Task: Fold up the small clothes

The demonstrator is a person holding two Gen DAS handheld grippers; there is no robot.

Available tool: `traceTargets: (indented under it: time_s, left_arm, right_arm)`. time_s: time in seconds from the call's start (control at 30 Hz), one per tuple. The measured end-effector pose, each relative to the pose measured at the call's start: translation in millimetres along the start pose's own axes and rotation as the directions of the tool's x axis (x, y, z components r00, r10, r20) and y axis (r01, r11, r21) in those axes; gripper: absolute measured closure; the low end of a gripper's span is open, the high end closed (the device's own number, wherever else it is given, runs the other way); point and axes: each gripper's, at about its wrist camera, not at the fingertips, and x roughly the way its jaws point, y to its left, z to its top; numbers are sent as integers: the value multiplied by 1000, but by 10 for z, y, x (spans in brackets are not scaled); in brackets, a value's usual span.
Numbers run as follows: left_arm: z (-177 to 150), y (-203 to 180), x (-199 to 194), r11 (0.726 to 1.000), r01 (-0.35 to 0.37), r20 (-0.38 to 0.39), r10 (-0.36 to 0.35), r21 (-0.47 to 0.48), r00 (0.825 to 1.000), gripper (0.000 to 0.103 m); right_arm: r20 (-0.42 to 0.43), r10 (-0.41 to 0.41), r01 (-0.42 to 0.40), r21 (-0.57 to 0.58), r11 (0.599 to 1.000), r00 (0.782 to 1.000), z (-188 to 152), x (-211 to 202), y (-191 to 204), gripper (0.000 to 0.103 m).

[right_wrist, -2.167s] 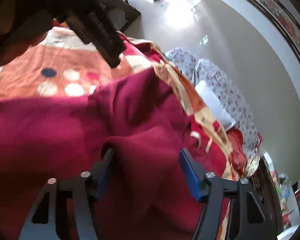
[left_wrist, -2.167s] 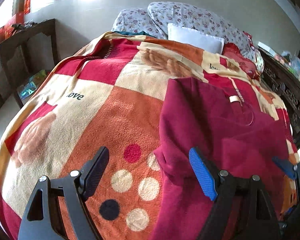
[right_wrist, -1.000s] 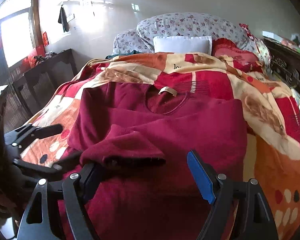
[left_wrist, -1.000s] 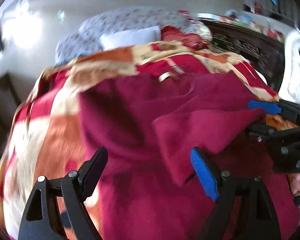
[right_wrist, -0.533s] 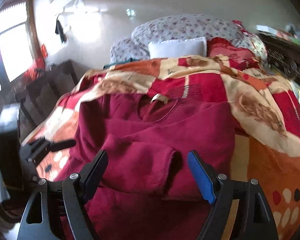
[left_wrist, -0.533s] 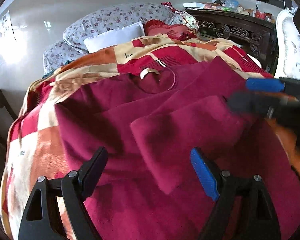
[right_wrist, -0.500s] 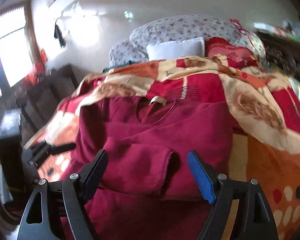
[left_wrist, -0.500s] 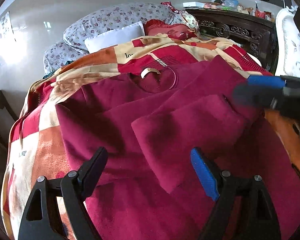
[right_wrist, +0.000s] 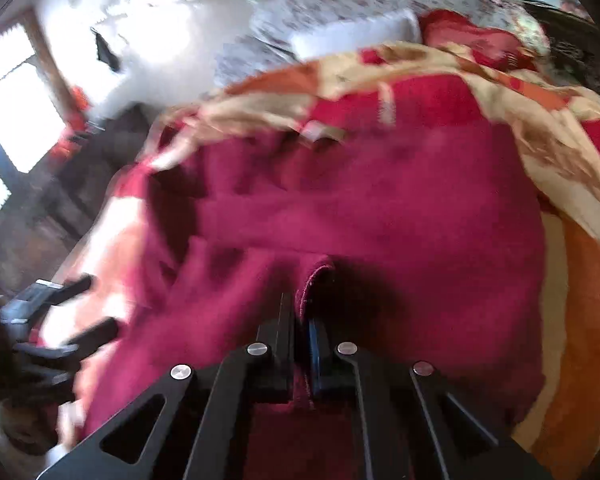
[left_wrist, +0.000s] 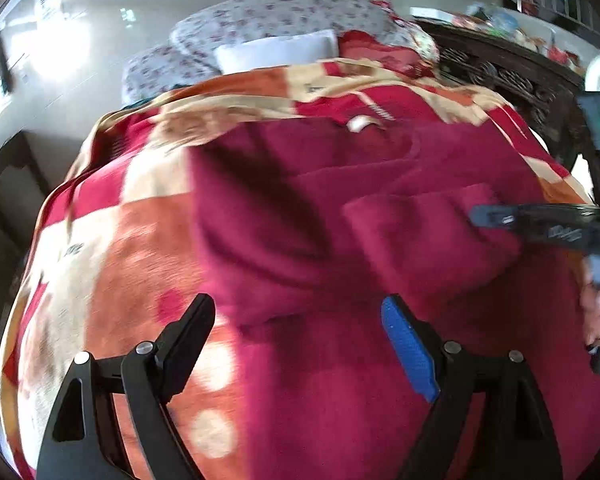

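Right gripper has just clamped the folded sleeve cuff; left stands open and empty.

The patterned blanket [left_wrist: 132, 240] covers the bed; the maroon sweater [left_wrist: 300, 208] lies spread on it, collar toward the pillows. Half a second ago the right gripper [right_wrist: 300, 316] straddled the cuff [right_wrist: 316, 276] with jaws spread; they have just been closing and now pinch it. The left gripper [left_wrist: 296, 340] hovers spread over the hem, gripping nothing. Judgement: sleeve repositioning can proceed.

Maroon fleece sweater [left_wrist: 300, 208] spread on patchwork fleece blanket [left_wrist: 112, 232] covering the bed. White rectangular pillow [left_wrist: 276, 50] at far end, against floral pillows [left_wrist: 268, 16]. Dark carved wooden cabinet [left_wrist: 512, 76] far right.
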Motion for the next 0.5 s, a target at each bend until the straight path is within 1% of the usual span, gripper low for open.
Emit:
traceTargets:
  time_s: [0.07, 0.17, 0.2, 0.3, 0.33, 0.37, 0.4, 0.43, 0.47, 0.5]
  left_arm:
    - [-21, 194, -42, 999, 1, 10, -1, -36, 1000, 18]
    - [-71, 420, -118, 995, 47, 34, -44, -93, 998, 18]
    - [-105, 492, -148, 992, 68, 43, -63, -110, 997, 18]
    - [-229, 641, -179, 981, 112, 54, -104, -159, 993, 15]
    - [-259, 674, -164, 978, 124, 53, -117, -170, 992, 13]
    - [-290, 704, -141, 974, 136, 48, -129, -182, 990, 12]
    - [-316, 733, -105, 971, 140, 42, -134, -194, 990, 12]
    - [-329, 744, -77, 969, 144, 41, -138, -201, 990, 12]
    - [-332, 770, -32, 966, 151, 42, -145, -208, 989, 12]
    - [-326, 783, -3, 965, 154, 39, -149, -213, 988, 12]
  right_arm:
    - [34, 51, -50, -26, 998, 998, 89, -85, 184, 96]
    - [49, 160, -157, -60, 986, 986, 273, -72, 539, 96]
    - [47, 198, -194, -70, 978, 979, 345, -8, 690, 96]
    - [44, 263, -260, -63, 963, 964, 457, 258, 981, 93]
    - [31, 301, -300, -42, 953, 953, 488, 394, 1053, 88]
    - [1, 353, -353, -6, 936, 936, 496, 525, 1099, 64]
    - [-34, 387, -385, 44, 922, 922, 485, 626, 1122, 50]
    - [-43, 399, -395, 67, 916, 916, 472, 648, 1128, 39]
    - [-37, 406, -403, 63, 913, 913, 436, 605, 1123, 39]
    - [-25, 395, -394, 42, 918, 918, 404, 533, 1107, 39]
